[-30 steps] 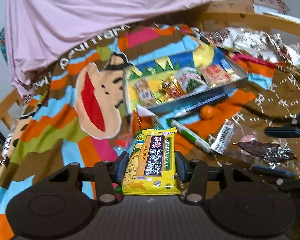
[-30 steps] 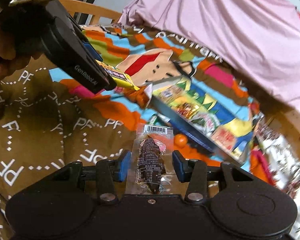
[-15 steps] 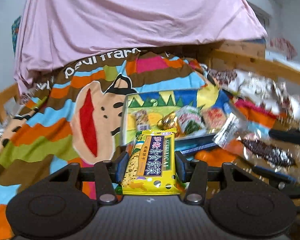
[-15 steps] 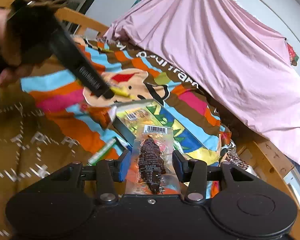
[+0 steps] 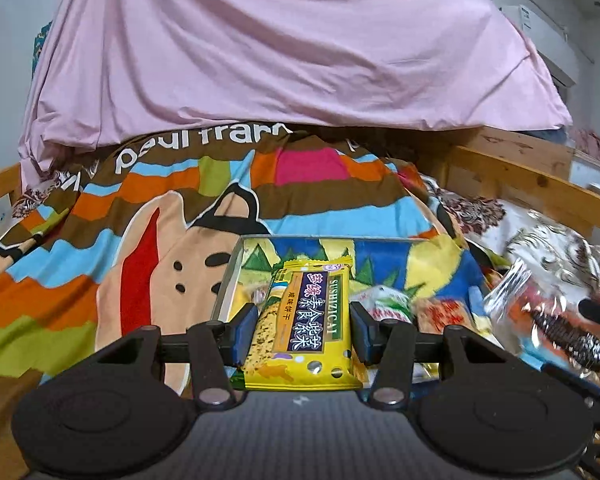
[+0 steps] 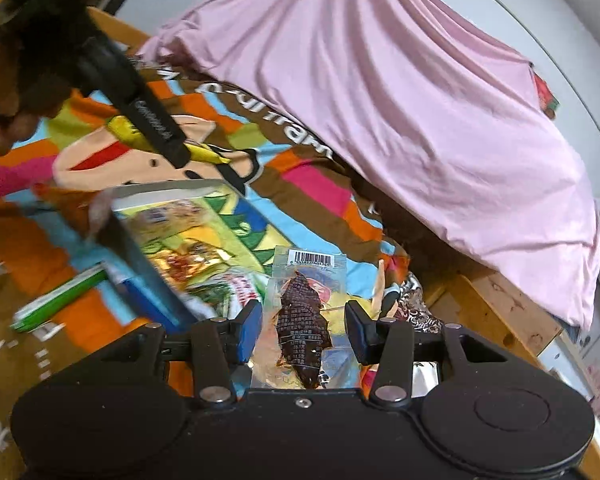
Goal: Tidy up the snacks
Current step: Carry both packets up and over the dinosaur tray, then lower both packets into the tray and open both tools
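The yellow biscuit packet [image 5: 302, 328] is sitting clamped in the left tool [image 5: 302, 332], hanging above the snack tray [image 5: 229, 276]. The right tool [image 6: 303, 332] is gripping a clear jerky pouch [image 6: 303, 320] just beside it. Both tools are crowding one tray, so they are risking a collision or dropping slippery packets onto the bed blanket [image 5: 100, 240].

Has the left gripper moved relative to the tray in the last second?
Yes. The left gripper, shut on the yellow packet, has advanced toward the tray; the packet now overlaps it.
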`<state>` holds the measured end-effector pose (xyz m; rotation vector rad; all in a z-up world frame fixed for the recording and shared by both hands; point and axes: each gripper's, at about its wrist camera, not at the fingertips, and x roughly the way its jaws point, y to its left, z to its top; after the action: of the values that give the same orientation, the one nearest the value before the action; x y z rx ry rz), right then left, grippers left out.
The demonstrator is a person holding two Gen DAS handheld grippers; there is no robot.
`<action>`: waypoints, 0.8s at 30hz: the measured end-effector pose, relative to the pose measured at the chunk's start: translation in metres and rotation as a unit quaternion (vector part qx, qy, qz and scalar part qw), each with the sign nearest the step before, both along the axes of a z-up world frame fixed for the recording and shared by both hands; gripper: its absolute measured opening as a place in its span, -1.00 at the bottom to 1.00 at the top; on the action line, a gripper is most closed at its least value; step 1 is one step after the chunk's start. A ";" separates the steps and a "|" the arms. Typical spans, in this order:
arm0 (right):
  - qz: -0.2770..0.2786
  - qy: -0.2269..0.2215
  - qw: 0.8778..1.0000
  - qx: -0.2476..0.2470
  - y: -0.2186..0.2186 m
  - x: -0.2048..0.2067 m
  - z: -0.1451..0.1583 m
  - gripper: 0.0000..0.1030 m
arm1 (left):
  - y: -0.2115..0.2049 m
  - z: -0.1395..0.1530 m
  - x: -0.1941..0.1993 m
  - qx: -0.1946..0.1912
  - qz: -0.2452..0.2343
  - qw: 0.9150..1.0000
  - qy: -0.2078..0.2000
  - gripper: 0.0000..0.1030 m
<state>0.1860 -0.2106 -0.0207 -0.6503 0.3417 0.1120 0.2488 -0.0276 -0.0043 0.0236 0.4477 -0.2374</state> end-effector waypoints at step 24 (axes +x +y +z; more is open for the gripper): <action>-0.081 0.040 0.994 0.061 0.003 0.130 -0.057 -0.08 | -0.027 -0.072 0.100 -0.070 -0.024 0.997 0.012 0.03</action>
<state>0.3160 -0.2072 -0.0773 -0.4957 0.4593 0.0031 0.3491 -0.0549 -0.0764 -0.1050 0.4533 -0.3157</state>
